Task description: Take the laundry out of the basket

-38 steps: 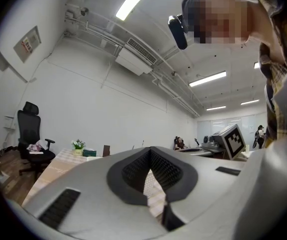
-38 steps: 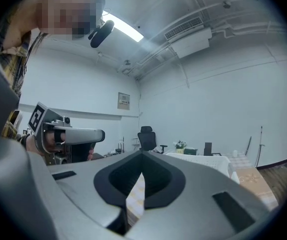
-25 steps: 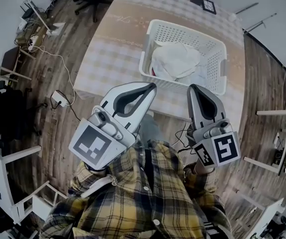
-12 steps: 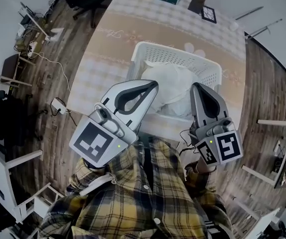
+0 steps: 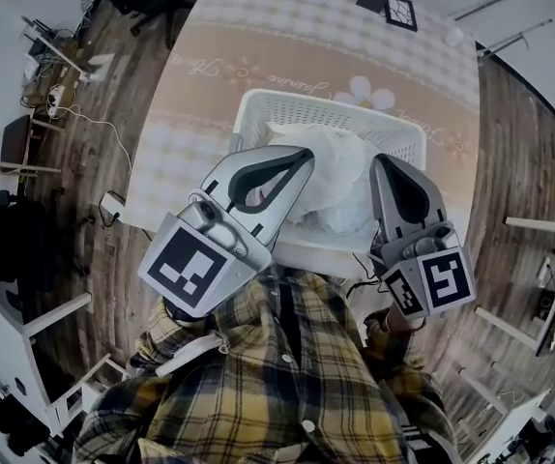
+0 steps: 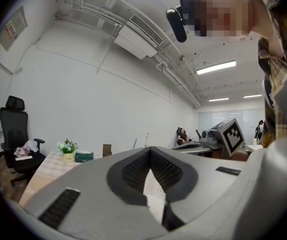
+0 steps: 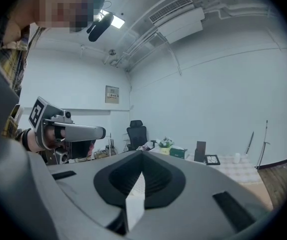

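Left gripper point(image 5: 305, 159): jaws together, tips meeting, nothing between them. Its own view agrees: the pads close to a point, and only a sliver of white mesh shows through the gap behind the tips. Right gripper point(image 5: 382, 164): same, jaws closed to a point and empty.

I've got both held up close to the shirt point(image 5: 277, 385), side by side and apart from each other, pointing out across the table point(image 5: 200, 95). In the head view the left tip overlaps the laundry point(image 5: 340, 182) and the right tip sits over the near right part of the basket point(image 5: 302, 114). I can't tell their height above it from there. Both gripper views look level across the room rather than down into the basket.

Laundry: a white bundle heaped in the basket, filling most of it. Basket: white with perforated walls, on the near half of the table. The grippers hide its near edge. The table has a checked cloth with a flower-print band just past the basket.

Far end of the table: flowers point(image 6: 67, 147), green box point(image 6: 84, 157), dark frame point(image 5: 401, 13). A chair point(image 6: 14, 134) stands off the far left corner. A cable point(image 5: 126, 143) runs over the wood floor left of the table.
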`<state>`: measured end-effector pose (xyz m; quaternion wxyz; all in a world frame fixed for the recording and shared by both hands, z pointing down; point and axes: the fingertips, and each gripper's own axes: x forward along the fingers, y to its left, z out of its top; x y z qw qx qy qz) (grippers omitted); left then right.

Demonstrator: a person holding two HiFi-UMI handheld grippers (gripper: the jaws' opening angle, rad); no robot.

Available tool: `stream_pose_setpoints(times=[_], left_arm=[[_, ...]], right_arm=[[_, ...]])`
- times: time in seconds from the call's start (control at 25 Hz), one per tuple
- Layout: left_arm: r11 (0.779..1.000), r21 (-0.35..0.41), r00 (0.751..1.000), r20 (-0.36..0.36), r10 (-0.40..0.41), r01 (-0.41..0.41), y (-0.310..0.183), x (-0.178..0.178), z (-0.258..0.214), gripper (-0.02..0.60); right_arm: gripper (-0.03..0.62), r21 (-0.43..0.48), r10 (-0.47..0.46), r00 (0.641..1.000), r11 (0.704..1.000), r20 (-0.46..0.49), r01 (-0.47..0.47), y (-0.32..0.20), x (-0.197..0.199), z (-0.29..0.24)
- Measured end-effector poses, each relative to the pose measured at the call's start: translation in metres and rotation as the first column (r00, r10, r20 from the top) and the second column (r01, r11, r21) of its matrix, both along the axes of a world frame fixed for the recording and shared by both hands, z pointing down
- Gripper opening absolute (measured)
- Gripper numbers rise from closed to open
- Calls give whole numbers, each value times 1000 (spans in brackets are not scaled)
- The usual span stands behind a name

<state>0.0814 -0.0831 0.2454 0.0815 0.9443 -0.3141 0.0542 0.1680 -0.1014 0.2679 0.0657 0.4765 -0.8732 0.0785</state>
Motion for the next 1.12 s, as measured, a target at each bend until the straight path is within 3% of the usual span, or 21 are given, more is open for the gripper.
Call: stream_pose_setpoints(times=[0.32, 0.64, 0.76, 0.88, 0.92, 1.12], left_arm=[[999, -23, 999, 0, 40, -40, -19, 11, 10, 11], [998, -58, 996, 77, 41, -36, -37, 13, 33, 8], [998, -13, 988, 136, 70, -69, -45, 17, 40, 8], [992, -10, 971, 205, 122, -122, -45, 24, 52, 27], [989, -22, 961, 234, 144, -143, -44, 27, 58, 69], [969, -77, 877, 411, 247, -236, -36, 33, 92, 177]], right_arm=[[12, -23, 37, 999, 999, -13, -37, -11, 10, 9], [32, -76, 13, 999, 997, -37, -16, -16, 8, 23], [35, -111, -16, 999, 994, -45, 11, -16, 7, 31], [59, -146, -73, 996, 987, -47, 65, -16, 3, 40], [87, -160, -104, 993, 983, -56, 94, -15, 0, 44], [202, -245, -290, 943, 938, -162, 246, -8, -14, 73]])
